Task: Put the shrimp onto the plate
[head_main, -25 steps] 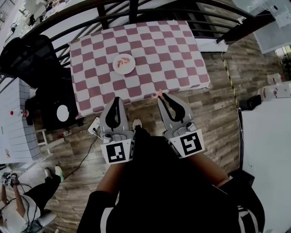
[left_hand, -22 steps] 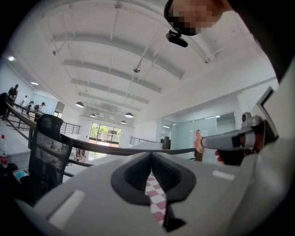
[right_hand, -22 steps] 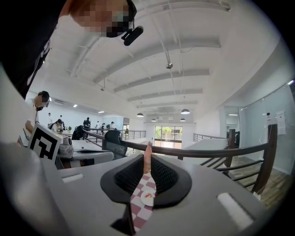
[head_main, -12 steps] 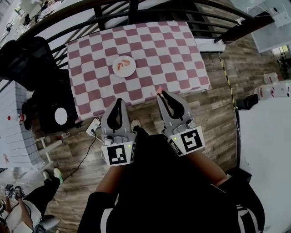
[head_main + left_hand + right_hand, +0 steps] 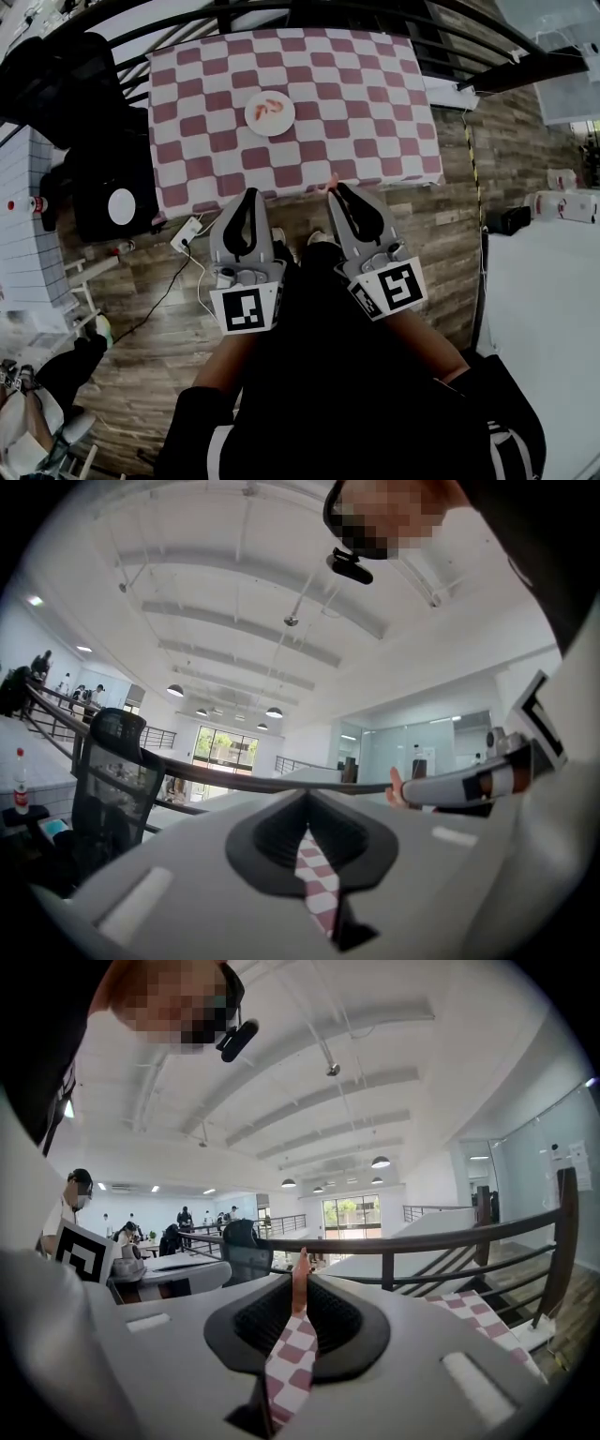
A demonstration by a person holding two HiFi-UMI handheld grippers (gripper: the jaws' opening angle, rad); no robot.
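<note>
Right gripper (image 5: 333, 190) is pinched down on a shrimp (image 5: 299, 1282), with the pink end poking up past the jaw tips, so that's the one to place. It's hanging right at the near edge of the table, over the hem of the checkered tablecloth (image 5: 375, 112). The plate (image 5: 250, 120) is well apart from it, further back and off to the left on the cloth. Looks like there's other shrimp (image 5: 272, 108) on the plate, so I'd guess the job is partway done. Left gripper (image 5: 249, 195) has its jaws together with nothing in them, parked beside the right one just off the table edge. For the carry I'd hold the squeeze steady, since only a thin bit of shrimp seems to be in the pads. Move forward and left with some height so nothing drags on the cloth, then come down low over a bare patch of the plate before letting the jaws part. Dropping from high risks it bouncing off the rim or landing on the pieces there, and I'd keep the idle gripper out of the path.
</note>
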